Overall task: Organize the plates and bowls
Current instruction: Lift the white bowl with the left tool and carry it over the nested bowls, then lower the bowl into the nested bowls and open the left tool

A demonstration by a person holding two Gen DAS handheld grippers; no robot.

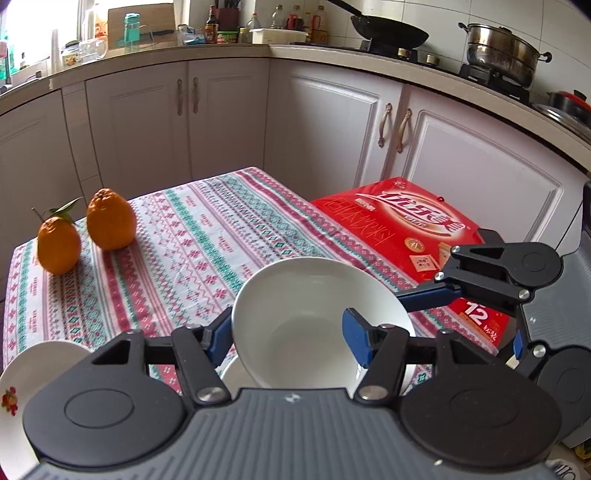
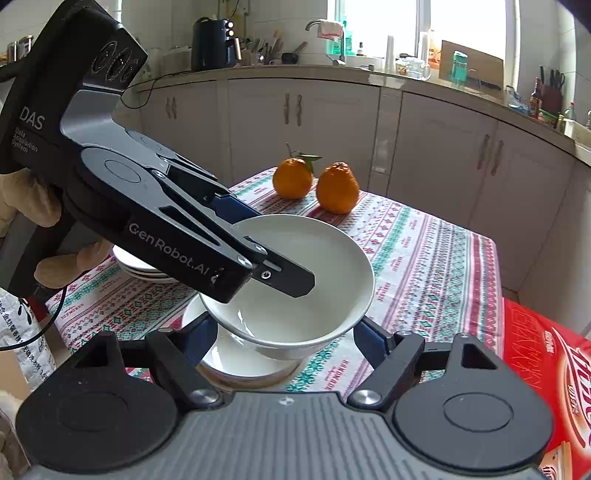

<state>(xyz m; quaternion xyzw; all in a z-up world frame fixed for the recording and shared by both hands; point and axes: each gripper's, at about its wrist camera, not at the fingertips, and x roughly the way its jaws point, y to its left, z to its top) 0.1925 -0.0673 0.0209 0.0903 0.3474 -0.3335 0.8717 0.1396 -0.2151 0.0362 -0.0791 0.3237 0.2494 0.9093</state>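
two oranges (image 1: 85, 230) on patterned tablecloth (image 1: 192, 236), red carton (image 1: 413, 236) beside it, wok (image 1: 388, 31), steel pot (image 1: 502, 51)

White bowl (image 1: 314, 317), orange fruits (image 1: 110, 225), red box (image 1: 406, 229), red-green patterned tablecloth (image 1: 192, 243).

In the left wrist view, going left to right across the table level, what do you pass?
Flowered plate → leafy orange → second orange → held white bowl → red box → right gripper.

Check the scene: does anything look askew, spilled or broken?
The white bowl in the left gripper is tilted, hanging above a second bowl on the table, not nested in it. Nothing looks spilled or broken.
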